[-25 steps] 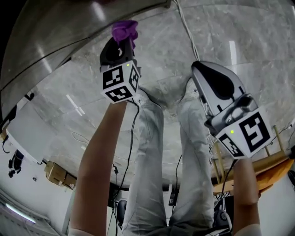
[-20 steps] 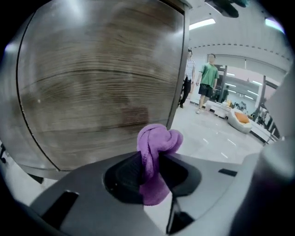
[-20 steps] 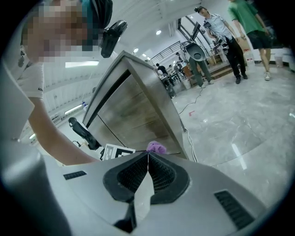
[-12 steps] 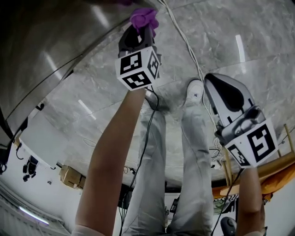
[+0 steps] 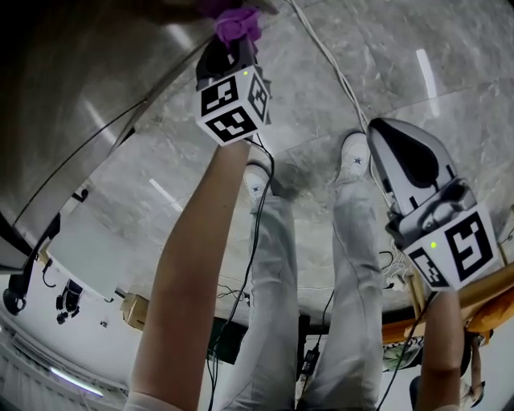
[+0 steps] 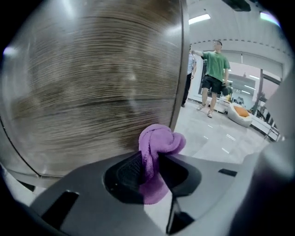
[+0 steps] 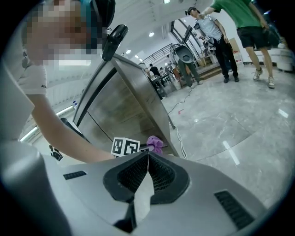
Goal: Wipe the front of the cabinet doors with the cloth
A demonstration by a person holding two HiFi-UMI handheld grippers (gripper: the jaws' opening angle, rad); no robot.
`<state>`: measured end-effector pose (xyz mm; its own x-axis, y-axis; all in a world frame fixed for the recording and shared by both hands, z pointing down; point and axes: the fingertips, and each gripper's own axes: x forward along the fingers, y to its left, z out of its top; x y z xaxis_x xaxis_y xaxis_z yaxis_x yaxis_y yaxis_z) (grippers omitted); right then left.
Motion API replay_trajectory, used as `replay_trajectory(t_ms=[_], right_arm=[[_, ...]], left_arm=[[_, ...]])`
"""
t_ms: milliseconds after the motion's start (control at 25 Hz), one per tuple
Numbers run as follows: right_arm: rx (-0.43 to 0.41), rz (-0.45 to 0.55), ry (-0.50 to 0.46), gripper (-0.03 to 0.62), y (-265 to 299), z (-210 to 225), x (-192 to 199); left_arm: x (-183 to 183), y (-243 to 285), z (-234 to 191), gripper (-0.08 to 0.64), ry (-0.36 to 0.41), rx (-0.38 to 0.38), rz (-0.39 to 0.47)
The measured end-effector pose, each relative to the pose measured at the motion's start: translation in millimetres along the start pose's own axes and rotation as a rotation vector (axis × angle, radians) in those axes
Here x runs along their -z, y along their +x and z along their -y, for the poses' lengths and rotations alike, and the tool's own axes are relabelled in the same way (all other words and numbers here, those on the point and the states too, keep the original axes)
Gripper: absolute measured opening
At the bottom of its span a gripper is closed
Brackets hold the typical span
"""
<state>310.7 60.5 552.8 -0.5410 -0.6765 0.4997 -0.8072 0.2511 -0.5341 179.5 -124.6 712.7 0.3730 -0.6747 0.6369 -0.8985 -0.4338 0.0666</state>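
A bunched purple cloth (image 6: 156, 143) is pinched in my left gripper (image 6: 150, 163), which is shut on it. The cloth (image 5: 235, 22) sits against the brushed wood-grain cabinet door (image 6: 92, 83) near the door's right edge (image 6: 180, 69). In the head view the left gripper (image 5: 231, 50) reaches up to the cabinet front (image 5: 72, 96) at the top left. My right gripper (image 7: 146, 168) is shut with nothing between its jaws and hangs away from the cabinet at the right (image 5: 399, 152). From the right gripper view the cloth (image 7: 155, 143) and the left gripper's marker cube (image 7: 125, 146) show beside the cabinet (image 7: 124, 106).
A white cable (image 5: 329, 60) runs over the grey marble floor (image 5: 450, 48) beside the cabinet. My legs and white shoes (image 5: 356, 155) stand below. An orange wooden piece (image 5: 474, 297) lies at the right. Two people (image 6: 214, 73) stand further off on the floor.
My left gripper with the cloth has travelled up and to the right along the cabinet door, then eased slightly back left. The right gripper drifted a little right and down.
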Motion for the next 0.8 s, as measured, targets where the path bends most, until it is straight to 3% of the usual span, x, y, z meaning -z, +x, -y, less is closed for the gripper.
replay_trajectory(t_ms=[480,800], right_arm=[[0.011,0.0,-0.032,0.028,31.1,-50.1,26.0],[0.019,0.021,-0.045,0.028,62.5,-98.4,32.5]], left_arm=[[45.1,-40.1,-110.5,0.098,0.122,-0.043,-0.059],[65.5,-74.2,-185.7,0.098,0.152,-0.06,-0.094]])
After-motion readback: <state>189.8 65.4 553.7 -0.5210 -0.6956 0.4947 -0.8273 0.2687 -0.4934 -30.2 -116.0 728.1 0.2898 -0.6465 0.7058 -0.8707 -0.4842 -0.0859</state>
